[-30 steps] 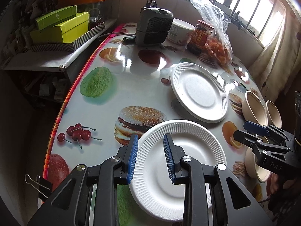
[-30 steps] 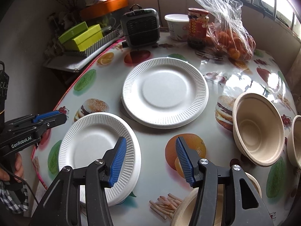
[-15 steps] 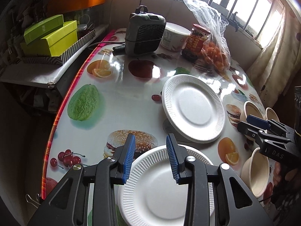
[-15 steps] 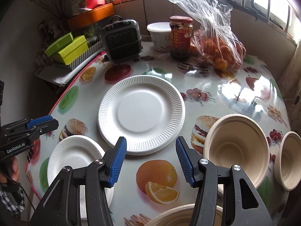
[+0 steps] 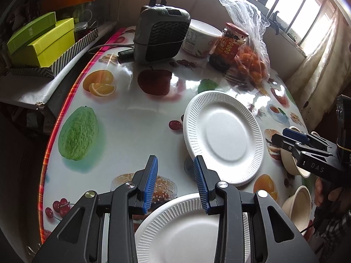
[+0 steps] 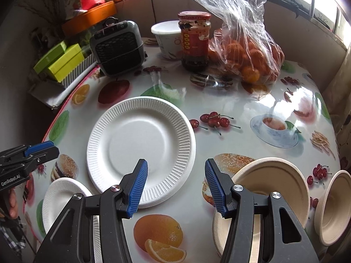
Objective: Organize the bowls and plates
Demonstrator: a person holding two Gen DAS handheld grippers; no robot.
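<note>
Left gripper (image 5: 175,182) open, blue pads apart with nothing between them, hovering above the far rim of the small white plate (image 5: 188,232) at the near table edge. Right gripper (image 6: 175,188) likewise open and empty, poised over the bare gap between the large white plate (image 6: 140,146) and the nearest tan bowl (image 6: 280,188).

Large white plate flat near the middle of the fruit-print tablecloth (image 6: 252,100), small white plate (image 6: 59,199) just beside it toward the near left edge, rims close but apart. Three tan bowls at the right: one tilted on its side, a second (image 6: 335,206) tilted just to its right, a third (image 6: 219,230) mostly hidden under the right gripper's arm.

Farther back along the table's far side: grey heater (image 6: 118,48), white tub (image 6: 166,39), red-labelled jar (image 6: 194,43), clear bag of oranges (image 6: 248,52). Beyond the left edge, green boxes (image 5: 41,41) on a striped tray. Hand (image 6: 11,201) on the left gripper's handle at the left border.
</note>
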